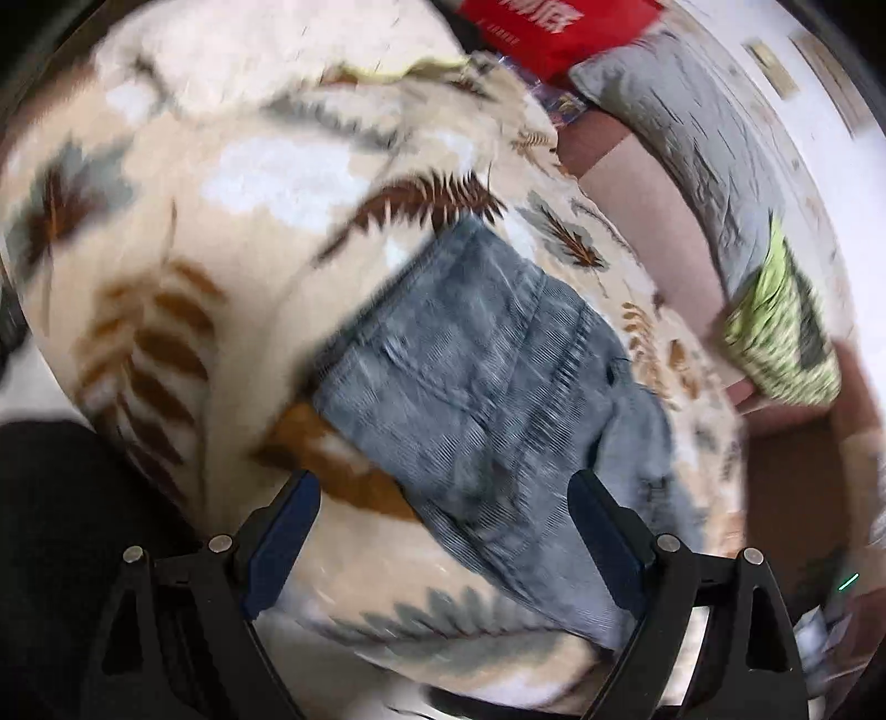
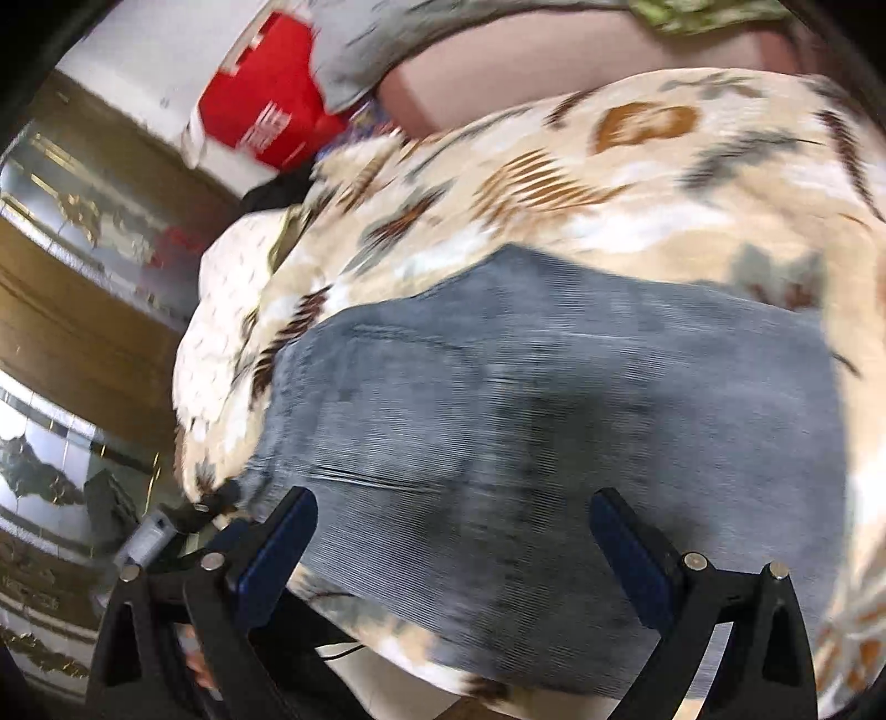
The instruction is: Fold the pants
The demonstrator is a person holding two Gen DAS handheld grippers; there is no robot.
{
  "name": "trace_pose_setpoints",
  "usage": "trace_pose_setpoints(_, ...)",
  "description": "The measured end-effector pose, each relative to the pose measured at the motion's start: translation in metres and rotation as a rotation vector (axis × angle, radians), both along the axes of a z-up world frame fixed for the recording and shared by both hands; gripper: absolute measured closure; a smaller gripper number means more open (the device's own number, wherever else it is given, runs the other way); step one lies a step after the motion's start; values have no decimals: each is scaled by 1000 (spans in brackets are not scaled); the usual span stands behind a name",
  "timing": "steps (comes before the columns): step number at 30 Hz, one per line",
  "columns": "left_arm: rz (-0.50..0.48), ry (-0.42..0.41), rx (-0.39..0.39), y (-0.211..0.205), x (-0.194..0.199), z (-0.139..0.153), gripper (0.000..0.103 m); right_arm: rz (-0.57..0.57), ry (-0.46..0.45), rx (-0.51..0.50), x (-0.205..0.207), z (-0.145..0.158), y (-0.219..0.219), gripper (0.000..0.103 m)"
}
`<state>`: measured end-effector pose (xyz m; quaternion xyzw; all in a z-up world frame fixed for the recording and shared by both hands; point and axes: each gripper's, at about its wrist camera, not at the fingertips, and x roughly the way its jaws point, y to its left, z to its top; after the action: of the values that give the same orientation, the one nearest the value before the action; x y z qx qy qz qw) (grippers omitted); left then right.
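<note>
The grey-blue denim pants [image 1: 487, 376] lie on a cream blanket with brown and grey leaf prints [image 1: 232, 232]. In the left wrist view they run from the middle down to the lower right. My left gripper [image 1: 443, 487] is open and empty, just above the pants' near edge. In the right wrist view the pants [image 2: 554, 421] fill the middle as a broad flat panel on the same blanket [image 2: 637, 183]. My right gripper [image 2: 454, 504] is open and empty, hovering over the pants. Both views are motion-blurred.
A red box [image 1: 554, 27] and a grey pillow [image 1: 692, 138] lie at the far side; the red box [image 2: 271, 94] also shows in the right wrist view. A green patterned cloth [image 1: 786, 332] lies to the right. Tiled floor [image 2: 50, 387] is beyond the bed's left edge.
</note>
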<state>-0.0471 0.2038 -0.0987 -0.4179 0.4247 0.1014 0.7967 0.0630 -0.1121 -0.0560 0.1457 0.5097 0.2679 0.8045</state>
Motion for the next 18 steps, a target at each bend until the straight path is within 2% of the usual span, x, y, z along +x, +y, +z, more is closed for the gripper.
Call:
trace_pose_setpoints(2,-13,13,-95,-4,5,-8,12,-33,-19,35,-2,-5,-22,3)
trace_pose_setpoints(3,-15,22,-116,-5,8,-12,12,-47,-24,53,-3,-7,-29,3)
trace_pose_setpoints(7,41,57,-145,-5,22,-27,12,-76,-9,121,0,-14,-57,3)
trace_pose_setpoints(10,72,30,-124,-2,28,-22,12,-73,0,149,3,-20,-66,3)
trace_pose_setpoints(11,91,20,-119,0,30,-19,19,-75,7,160,4,-22,-69,3)
trace_pose_setpoints(12,86,15,-100,0,33,-15,39,-82,16,165,5,-24,-70,3)
trace_pose_setpoints(13,72,37,-54,-2,37,-13,51,-92,22,171,6,-26,-72,3)
trace_pose_setpoints(14,61,59,-8,-4,41,-11,75,-107,26,177,8,-28,-77,3)
trace_pose_setpoints(15,57,59,-3,-3,42,-13,78,-113,30,179,9,-30,-79,3)
trace_pose_setpoints(18,78,34,-55,2,40,-18,82,-128,72,194,13,-42,-81,3)
